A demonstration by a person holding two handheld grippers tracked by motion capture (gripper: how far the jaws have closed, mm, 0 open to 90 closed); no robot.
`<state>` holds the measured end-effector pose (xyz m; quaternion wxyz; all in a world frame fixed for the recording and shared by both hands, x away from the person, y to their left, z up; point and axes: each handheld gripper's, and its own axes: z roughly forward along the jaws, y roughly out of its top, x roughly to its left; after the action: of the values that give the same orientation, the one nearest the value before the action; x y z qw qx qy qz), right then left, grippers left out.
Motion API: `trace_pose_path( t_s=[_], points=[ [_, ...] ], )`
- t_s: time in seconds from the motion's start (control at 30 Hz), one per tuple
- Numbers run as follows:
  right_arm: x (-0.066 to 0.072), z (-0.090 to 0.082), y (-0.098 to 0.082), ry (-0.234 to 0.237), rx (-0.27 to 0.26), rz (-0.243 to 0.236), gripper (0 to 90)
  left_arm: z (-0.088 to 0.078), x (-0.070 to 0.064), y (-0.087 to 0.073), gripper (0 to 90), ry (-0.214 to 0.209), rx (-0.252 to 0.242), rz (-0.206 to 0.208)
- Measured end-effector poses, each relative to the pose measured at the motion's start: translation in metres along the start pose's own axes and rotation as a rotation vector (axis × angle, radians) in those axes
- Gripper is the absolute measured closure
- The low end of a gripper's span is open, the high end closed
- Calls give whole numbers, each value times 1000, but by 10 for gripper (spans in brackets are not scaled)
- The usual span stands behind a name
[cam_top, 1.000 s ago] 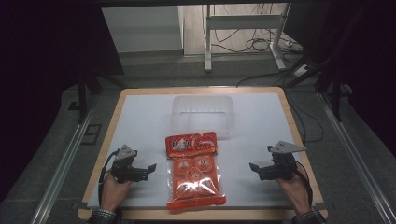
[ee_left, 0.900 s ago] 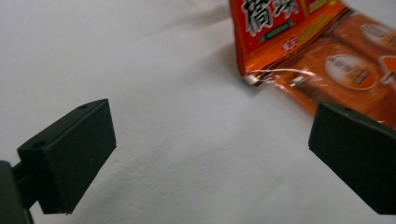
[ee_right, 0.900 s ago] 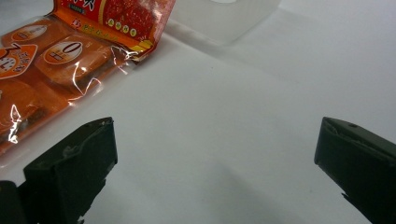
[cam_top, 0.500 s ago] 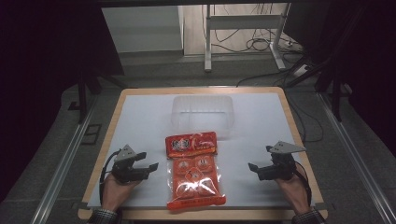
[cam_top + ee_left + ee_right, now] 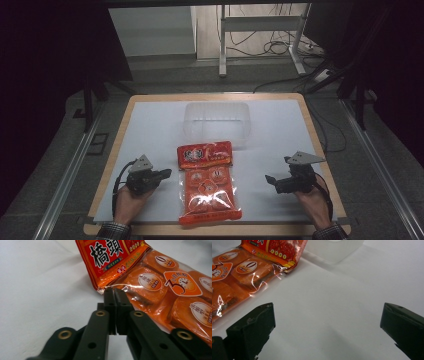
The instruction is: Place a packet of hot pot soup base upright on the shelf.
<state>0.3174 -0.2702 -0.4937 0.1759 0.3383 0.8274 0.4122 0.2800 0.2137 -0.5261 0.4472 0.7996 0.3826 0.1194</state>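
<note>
Orange snack packet point(image 5: 207, 182), printed "橋頭", lies flat at near centre of the white bench point(image 5: 150, 125), between the left hand-held gripper point(image 5: 165, 173), jaws closed on nothing just beside its left edge, and the right hand-held gripper point(image 5: 269, 178), jaws wide apart, empty.

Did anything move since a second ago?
Hardly anything. The left gripper crept a little toward the orange packet, its jaws shut on nothing. The right gripper stayed open in its place. The packet and the clear tub did not move.
</note>
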Motion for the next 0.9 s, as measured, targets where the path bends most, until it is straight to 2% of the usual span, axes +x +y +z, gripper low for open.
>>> trace_pose_path(
  t_s=[0.3,0.43,0.77,0.9],
  points=[
    [0,2,0,-9,13,-6,0,20,-1,5,897,-32,28,10],
    [1,3,0,-13,17,-7,0,27,-2,7,897,-37,35,-6],
    [1,4,0,-23,32,-8,3,48,-10,13,896,-6,71,14],
    [1,5,-1,-27,36,-7,3,54,-10,16,897,13,70,3]
  ],
)
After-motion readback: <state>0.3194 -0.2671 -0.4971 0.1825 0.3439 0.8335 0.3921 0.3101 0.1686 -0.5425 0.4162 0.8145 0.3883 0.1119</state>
